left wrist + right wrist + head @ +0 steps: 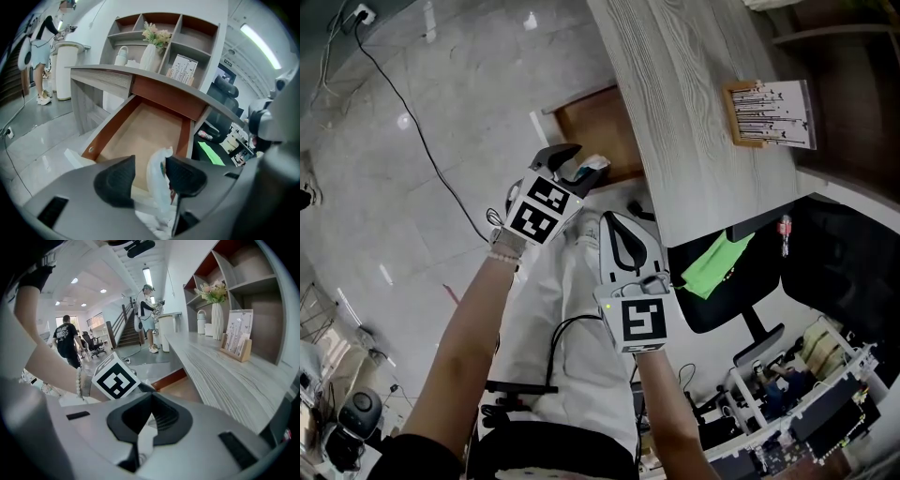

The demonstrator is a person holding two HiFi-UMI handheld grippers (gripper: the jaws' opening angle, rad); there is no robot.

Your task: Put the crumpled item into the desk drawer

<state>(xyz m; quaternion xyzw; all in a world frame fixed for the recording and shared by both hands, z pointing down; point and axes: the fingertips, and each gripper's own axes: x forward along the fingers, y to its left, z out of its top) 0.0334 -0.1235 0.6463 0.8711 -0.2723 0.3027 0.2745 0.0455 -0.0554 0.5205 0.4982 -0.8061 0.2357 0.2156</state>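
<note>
The left gripper (150,168) hung over the front edge of the open desk drawer (140,126), its jaws spread wide. The crumpled item (157,176), a white scrunched wrapper, stood between them, leaning against the right-hand pad with a clear gap to the other. Nothing was pinching it, and I couldn't tell what it rested on. The drawer's bare wooden floor stretched away at twelve o'clock from the jaws, under the grey woodgrain tabletop (694,122). The right gripper (149,404) hovered at about five o'clock from the left one, its jaws closed together on nothing.
</note>
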